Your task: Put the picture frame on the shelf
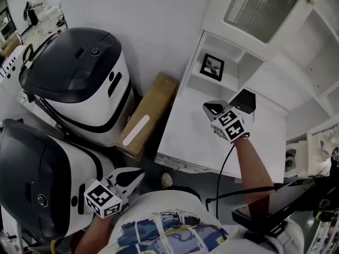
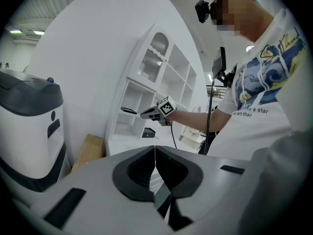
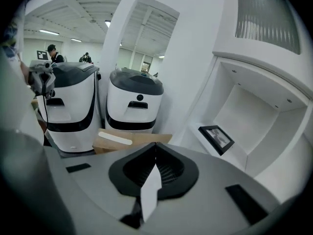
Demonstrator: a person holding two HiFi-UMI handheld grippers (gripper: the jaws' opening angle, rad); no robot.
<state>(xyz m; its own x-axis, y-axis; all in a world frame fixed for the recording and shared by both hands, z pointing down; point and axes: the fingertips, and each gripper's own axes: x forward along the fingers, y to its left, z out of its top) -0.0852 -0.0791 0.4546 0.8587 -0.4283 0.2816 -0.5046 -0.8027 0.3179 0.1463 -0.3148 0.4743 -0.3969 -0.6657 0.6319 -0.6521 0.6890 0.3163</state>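
Observation:
A black picture frame (image 1: 212,66) leans in the lower left compartment of the white shelf unit (image 1: 275,78); the right gripper view shows it as a small black frame (image 3: 216,138) to the right of the jaws. My right gripper (image 1: 210,108) hovers over the white counter (image 1: 196,136), just below that compartment, and is shut with nothing in it. A dark flat object (image 1: 244,100) stands on the counter beside it. My left gripper (image 1: 139,174) hangs low by the person's body, away from the shelf, shut and empty.
Two white and black machines (image 1: 79,78) (image 1: 37,179) stand at the left. A cardboard box (image 1: 149,112) lies between them and the counter. A glass-fronted cabinet door (image 1: 259,4) sits above the shelf. A dark screen (image 1: 275,202) is at the lower right.

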